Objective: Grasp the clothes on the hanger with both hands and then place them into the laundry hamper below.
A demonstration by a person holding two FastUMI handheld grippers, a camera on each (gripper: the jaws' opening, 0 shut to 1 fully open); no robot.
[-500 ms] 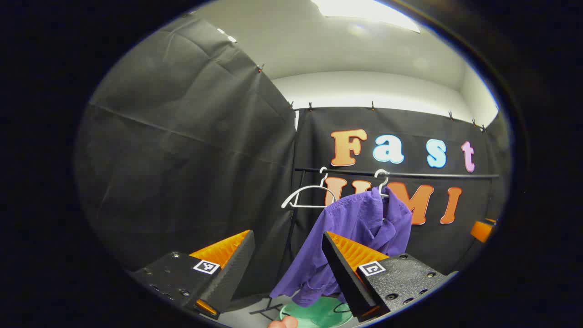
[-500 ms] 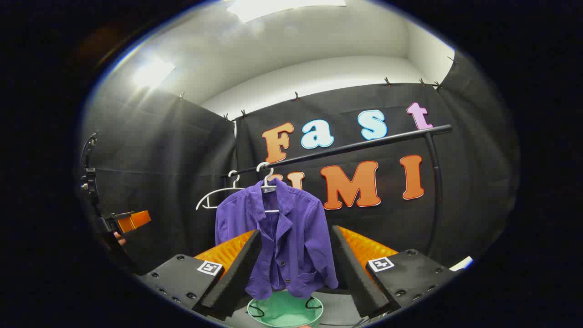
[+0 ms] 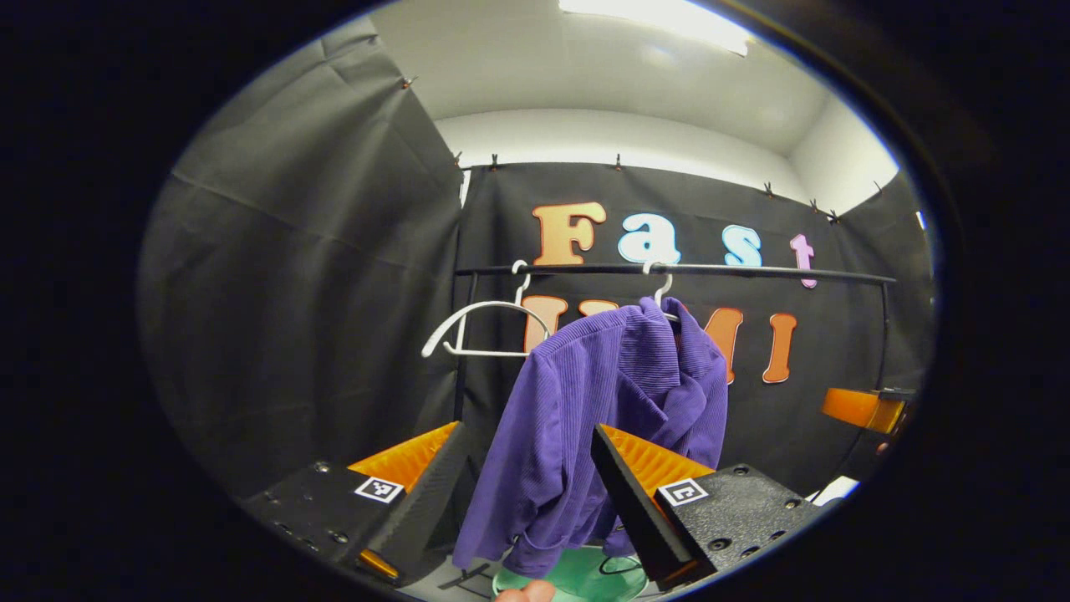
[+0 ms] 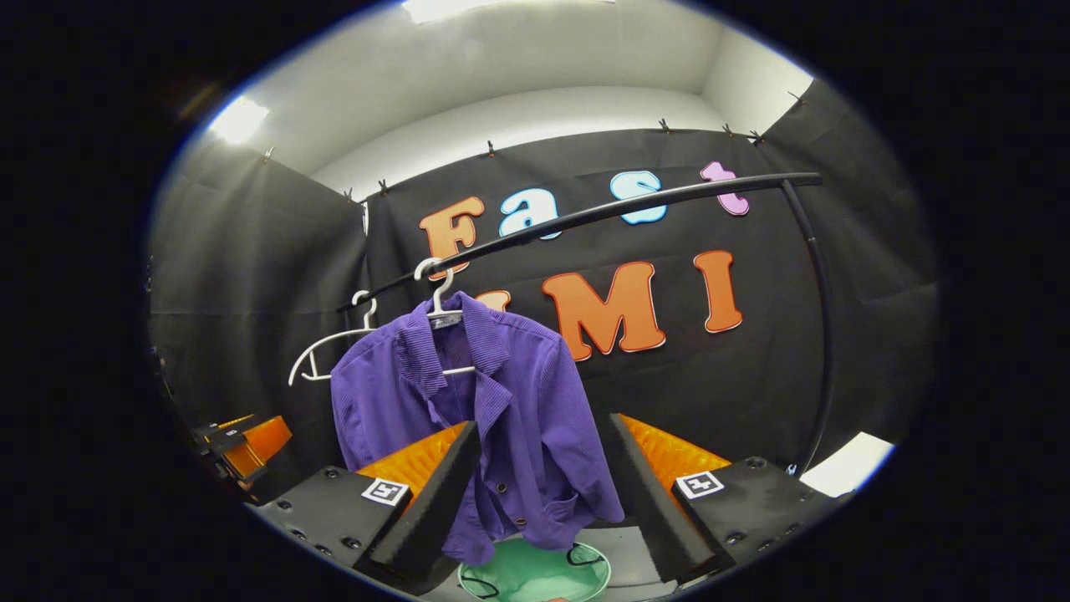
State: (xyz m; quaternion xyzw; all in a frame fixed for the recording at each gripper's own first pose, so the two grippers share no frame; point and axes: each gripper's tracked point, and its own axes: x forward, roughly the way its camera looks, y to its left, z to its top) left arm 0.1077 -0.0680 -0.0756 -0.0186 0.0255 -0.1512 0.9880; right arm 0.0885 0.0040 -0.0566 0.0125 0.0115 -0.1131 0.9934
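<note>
1. The clothes rail (image 4: 602, 213) spans the booth in front of the black cloth wall, carried at its right end by an upright post.
2. The purple jacket (image 4: 493, 410) hangs from a white hanger (image 4: 436, 294) hooked on the rail, its hem drooping just above the hamper. The fabric looks ribbed and soft, light to middling in weight. It will likely sag and fold once lifted, and a single pinch may let it swing or slide off one shoulder of the hanger.
3. The green laundry hamper (image 4: 535, 573) stands on the floor directly below the jacket, its mouth open and black handles at the rim.
4. An empty white hanger (image 3: 476, 322) hangs on the rail beside the jacket, on its sleeve side.
5. The left tongs (image 3: 527, 477) are released, wide apart, with the jacket's sleeve between and beyond them, not touched.
6. The right tongs (image 4: 543, 481) are likewise released, framing the jacket's buttoned front without contact.
7. Best hold, by judgement: one tong on each shoulder seam near the collar, where the cloth lies thick over the hanger.
</note>
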